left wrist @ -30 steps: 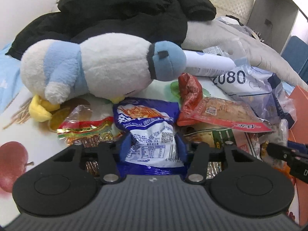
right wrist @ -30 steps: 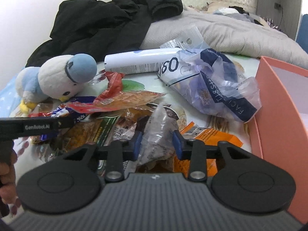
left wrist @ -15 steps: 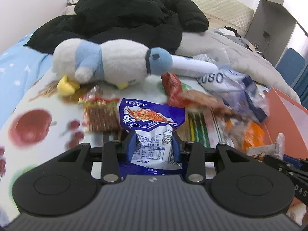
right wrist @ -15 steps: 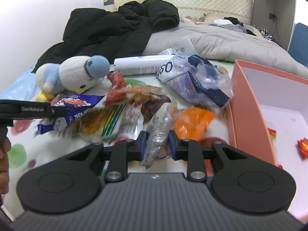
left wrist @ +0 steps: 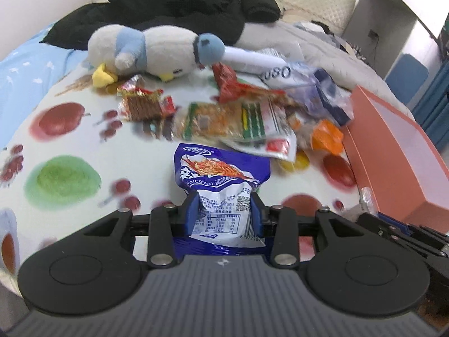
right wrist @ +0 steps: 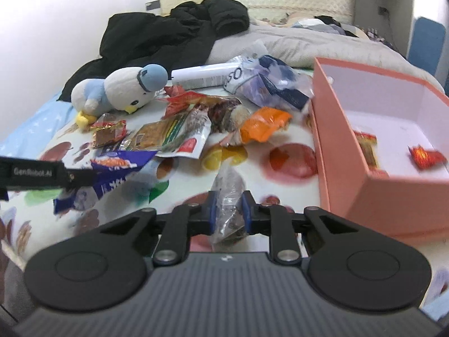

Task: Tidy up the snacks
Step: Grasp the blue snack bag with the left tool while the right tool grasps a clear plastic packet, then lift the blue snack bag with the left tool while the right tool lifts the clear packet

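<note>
Snacks heaped on fruit-print bed beside pink box, blue packet pinched in left gripper, clear packet between closing right gripper jaws, pads pressing it.

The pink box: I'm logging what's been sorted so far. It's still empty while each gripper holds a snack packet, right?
Not quite. The pink box already holds snacks: the right wrist view shows a red wrapper and another packet inside. The rest stands: the left gripper holds a blue packet, the right gripper a clear packet.
</note>
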The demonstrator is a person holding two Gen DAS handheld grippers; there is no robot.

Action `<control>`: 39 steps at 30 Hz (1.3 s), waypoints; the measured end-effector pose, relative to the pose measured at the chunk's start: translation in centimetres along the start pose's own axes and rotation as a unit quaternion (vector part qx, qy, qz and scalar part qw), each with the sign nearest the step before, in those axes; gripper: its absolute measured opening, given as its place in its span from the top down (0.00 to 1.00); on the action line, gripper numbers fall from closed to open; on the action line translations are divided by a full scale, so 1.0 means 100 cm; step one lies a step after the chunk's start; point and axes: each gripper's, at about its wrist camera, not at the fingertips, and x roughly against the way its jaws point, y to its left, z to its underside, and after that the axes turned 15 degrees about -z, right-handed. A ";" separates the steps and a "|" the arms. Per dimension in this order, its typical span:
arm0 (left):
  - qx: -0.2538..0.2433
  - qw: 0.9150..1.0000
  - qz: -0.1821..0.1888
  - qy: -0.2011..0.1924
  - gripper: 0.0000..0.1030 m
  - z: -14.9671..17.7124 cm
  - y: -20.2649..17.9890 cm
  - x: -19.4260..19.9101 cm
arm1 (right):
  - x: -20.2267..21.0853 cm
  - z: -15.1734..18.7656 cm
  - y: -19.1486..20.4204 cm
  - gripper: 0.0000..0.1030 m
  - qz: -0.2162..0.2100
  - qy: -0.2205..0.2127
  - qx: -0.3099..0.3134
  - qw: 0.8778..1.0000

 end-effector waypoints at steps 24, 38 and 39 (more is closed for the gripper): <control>-0.062 0.996 0.023 0.066 0.57 0.032 -0.046 -0.006 | 0.041 0.050 -0.035 0.80 0.021 0.003 -0.058 0.998; -0.066 0.996 0.022 0.054 0.27 0.030 -0.054 -0.003 | 0.044 0.058 -0.045 0.39 0.044 -0.007 -0.059 0.997; -0.066 0.996 0.021 0.053 0.27 0.029 -0.054 -0.003 | 0.044 0.058 -0.045 0.32 0.045 -0.005 -0.052 0.998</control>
